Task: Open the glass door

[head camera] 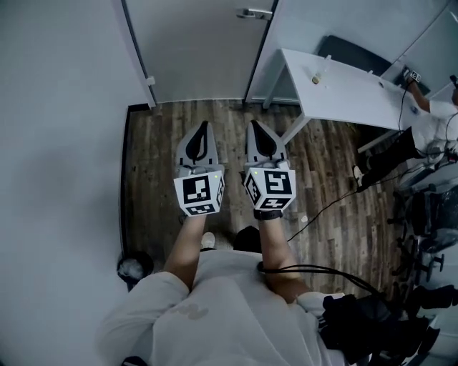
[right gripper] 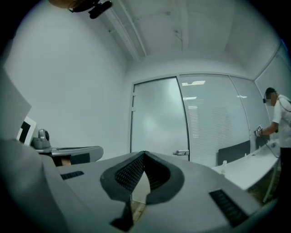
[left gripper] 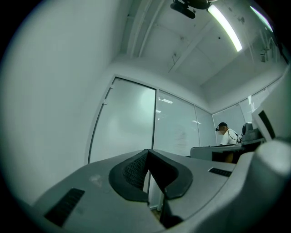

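Two tools, both pinched shut and carrying nothing, are held side by side over a wooden floor (head camera: 154,179) and aimed at 12 o'clock, where the frosted glass door (head camera: 193,43) stands closed. At 9 o'clock runs a blank wall (head camera: 57,143). Next comes the left tool (head camera: 205,130), its dark pads pressed together. Its twin, the right tool (head camera: 255,130), sits just beside it, with jaws likewise together. The door's hinges (head camera: 150,81) sit on its left edge. Its lever handle (head camera: 255,13) lies at 1 o'clock on the right edge, well apart from both tools. A white desk (head camera: 343,96) stands at 2 o'clock, and a person (head camera: 433,114) works at its far end, near 3 o'clock.

The step in hand looks like the approach. To do it well, the right tool, the nearer to the handle, probably leads. Its jaws would need to part before reaching the lever and then close squarely on it. Because of the hinge side, the door should swing about its left edge. The desk close at the right leaves little room to drift that way.
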`<control>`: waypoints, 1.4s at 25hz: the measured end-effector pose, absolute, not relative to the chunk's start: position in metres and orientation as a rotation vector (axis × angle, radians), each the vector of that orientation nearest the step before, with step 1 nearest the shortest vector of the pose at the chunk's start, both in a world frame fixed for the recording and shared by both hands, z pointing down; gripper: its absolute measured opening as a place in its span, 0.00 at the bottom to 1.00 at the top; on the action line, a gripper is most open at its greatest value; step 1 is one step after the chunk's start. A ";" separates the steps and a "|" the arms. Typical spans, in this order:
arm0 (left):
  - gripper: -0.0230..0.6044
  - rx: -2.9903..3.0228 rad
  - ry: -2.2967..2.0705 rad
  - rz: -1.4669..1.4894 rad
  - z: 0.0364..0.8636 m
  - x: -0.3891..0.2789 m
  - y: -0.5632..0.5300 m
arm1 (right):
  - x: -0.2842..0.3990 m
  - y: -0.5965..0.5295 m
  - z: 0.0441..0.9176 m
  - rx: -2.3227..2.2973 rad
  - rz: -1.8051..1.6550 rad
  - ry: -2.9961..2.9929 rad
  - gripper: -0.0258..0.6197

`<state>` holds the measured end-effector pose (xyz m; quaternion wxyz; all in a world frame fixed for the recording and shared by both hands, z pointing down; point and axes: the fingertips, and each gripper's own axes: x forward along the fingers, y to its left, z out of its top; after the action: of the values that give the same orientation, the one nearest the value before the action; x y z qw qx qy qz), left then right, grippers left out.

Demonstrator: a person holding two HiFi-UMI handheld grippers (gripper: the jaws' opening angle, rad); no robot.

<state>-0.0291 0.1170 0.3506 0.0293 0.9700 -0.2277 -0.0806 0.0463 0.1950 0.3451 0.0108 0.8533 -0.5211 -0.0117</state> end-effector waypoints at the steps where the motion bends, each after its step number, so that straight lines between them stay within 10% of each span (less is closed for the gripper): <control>1: 0.04 2.986 -0.691 -0.250 0.354 -0.018 0.113 | 0.058 0.188 0.349 2.659 -0.034 -1.640 0.04; 35: 0.04 3.023 -0.480 -0.222 0.364 0.486 -0.077 | 0.551 0.003 0.375 2.623 0.038 -1.700 0.04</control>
<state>0.4857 -0.0772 0.3640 0.0365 0.9844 -0.1563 -0.0722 0.5515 0.0032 0.3745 0.0078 0.8392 -0.5437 0.0120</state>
